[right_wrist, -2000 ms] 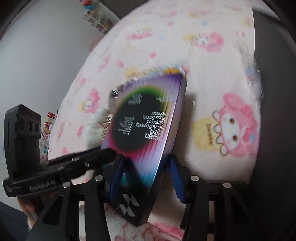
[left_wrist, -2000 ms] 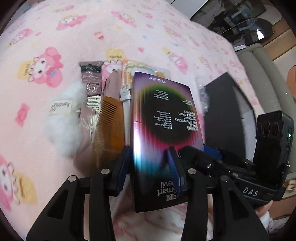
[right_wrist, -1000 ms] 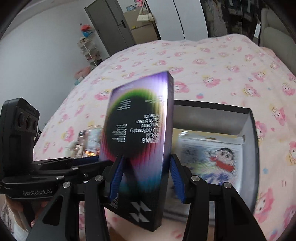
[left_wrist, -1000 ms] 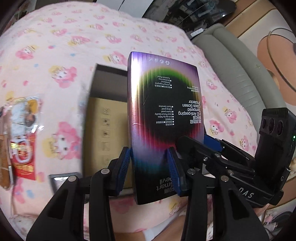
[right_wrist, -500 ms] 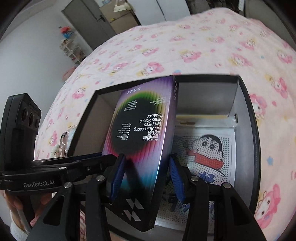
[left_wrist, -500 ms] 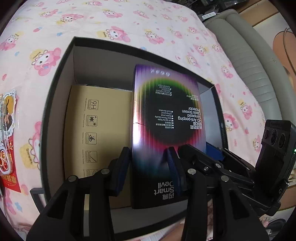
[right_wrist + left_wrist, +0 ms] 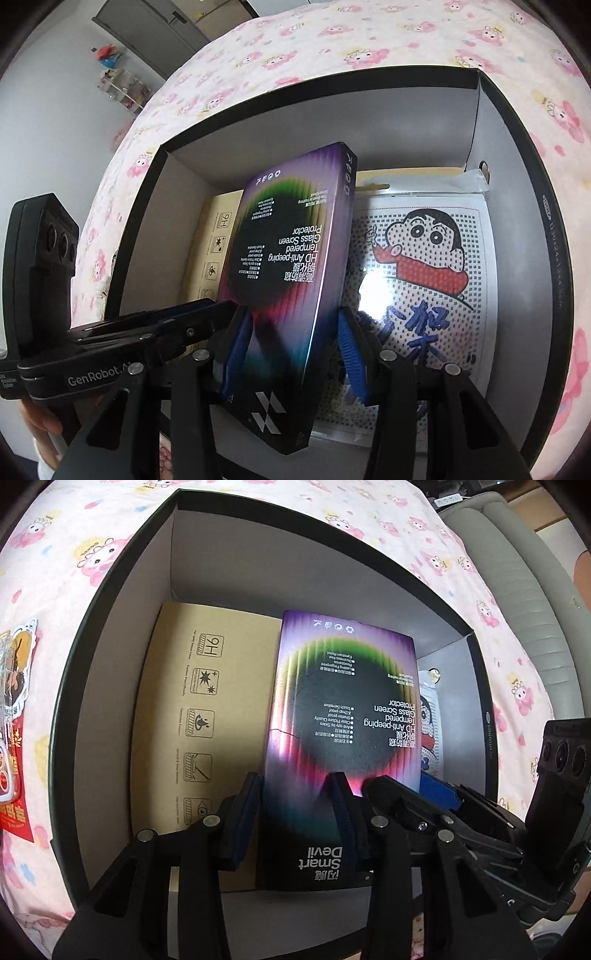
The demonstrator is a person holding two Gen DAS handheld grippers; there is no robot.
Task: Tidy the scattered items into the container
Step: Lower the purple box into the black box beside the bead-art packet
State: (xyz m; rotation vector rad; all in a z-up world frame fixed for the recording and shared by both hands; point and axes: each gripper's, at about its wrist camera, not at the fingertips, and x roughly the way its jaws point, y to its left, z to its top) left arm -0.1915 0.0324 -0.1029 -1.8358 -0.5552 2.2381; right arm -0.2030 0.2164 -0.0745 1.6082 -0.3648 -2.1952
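Inside the black box [image 7: 92, 620], the purple screen-protector box [image 7: 343, 716] hangs tilted on its long edge over the contents, not yet lying flat. Both grippers clamp its near end: the left gripper [image 7: 295, 812] has its blue pads against the box's faces and its jaws are closing slightly on it, while the right gripper [image 7: 291, 343] grips the same box from the other side, its left pad against one face and its right pad by the narrow edge. Beneath it lie a tan screen-protector box [image 7: 207, 709] to one side and a cartoon bead-art sheet [image 7: 424, 266] in clear wrap to the other, so two items look already stowed. By my reading this is the third, nearly placed; lowering and release remain. Outside on the pink cartoon blanket [image 7: 74, 554], a red-and-clear packet [image 7: 14, 709] waits just beside the box wall, so tidying seems unfinished.
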